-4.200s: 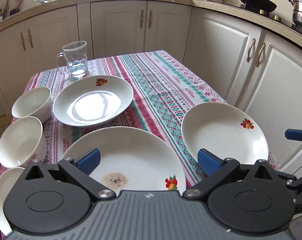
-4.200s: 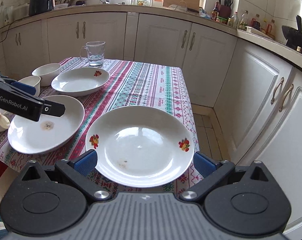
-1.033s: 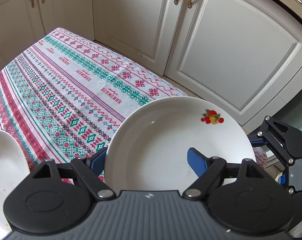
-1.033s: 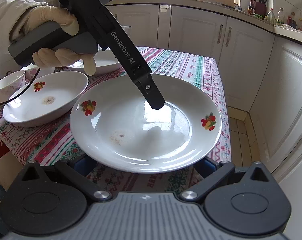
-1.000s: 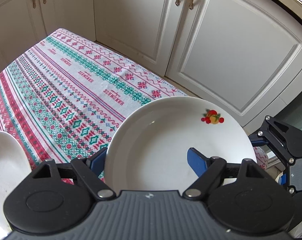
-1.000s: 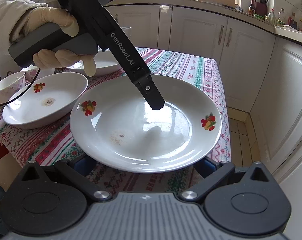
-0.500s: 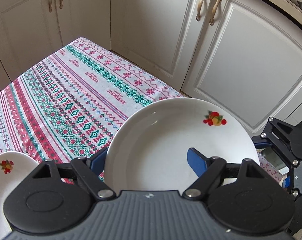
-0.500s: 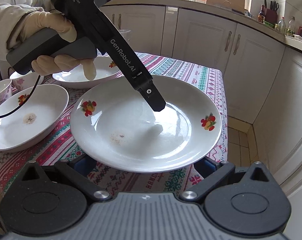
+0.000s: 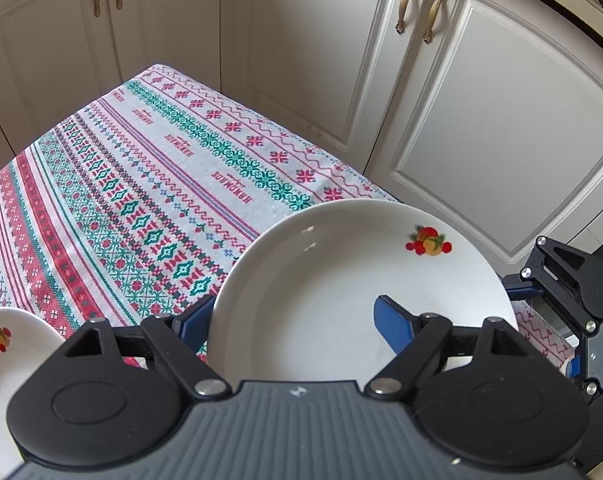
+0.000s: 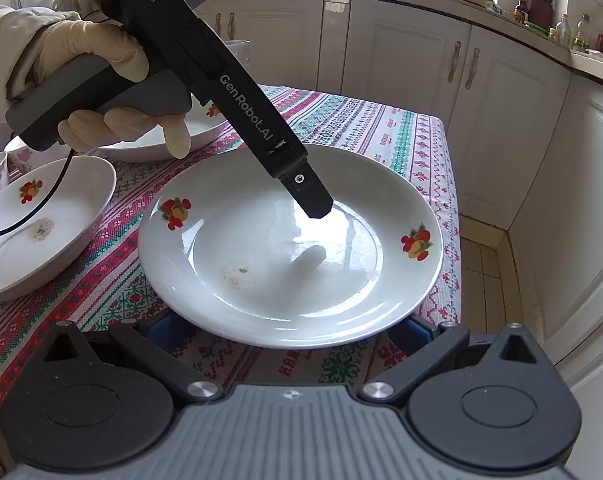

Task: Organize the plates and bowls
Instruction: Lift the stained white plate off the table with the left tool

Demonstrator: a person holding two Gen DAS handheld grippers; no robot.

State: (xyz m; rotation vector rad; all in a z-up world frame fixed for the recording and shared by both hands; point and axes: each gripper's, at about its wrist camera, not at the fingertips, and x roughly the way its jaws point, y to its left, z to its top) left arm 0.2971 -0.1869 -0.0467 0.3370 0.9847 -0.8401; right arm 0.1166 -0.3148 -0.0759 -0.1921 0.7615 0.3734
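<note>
Cream cabinet doors (image 9: 501, 120) wrap round a small table under a patterned tablecloth (image 9: 141, 184), and the fruit-printed plate (image 9: 321, 280) sits over the cloth's corner nearest those doors, apparently lifted clear of it. The left gripper (image 9: 291, 324) pinches this plate by its rim, one blue pad inside the well and the other tucked outside and beneath. In the right wrist view the gloved hand (image 10: 101, 80) angles that tool steeply down into the plate. The right gripper (image 10: 285, 330) is spread wide, its pads under the plate's near rim and not squeezing it; whether they bear any weight I cannot tell.

By my reading, the step is carrying this plate to be stacked. A stained plate (image 10: 53, 216) lies just to the left of the held plate, with a third plate (image 10: 141, 144) beyond the stained one, behind the hand. The next move calls for keeping the held plate level, bringing it over the stained one and lowering it squarely.

Behind the held plate the cloth is bare, so there is room. To its right the table ends at once, over floor tiles.
</note>
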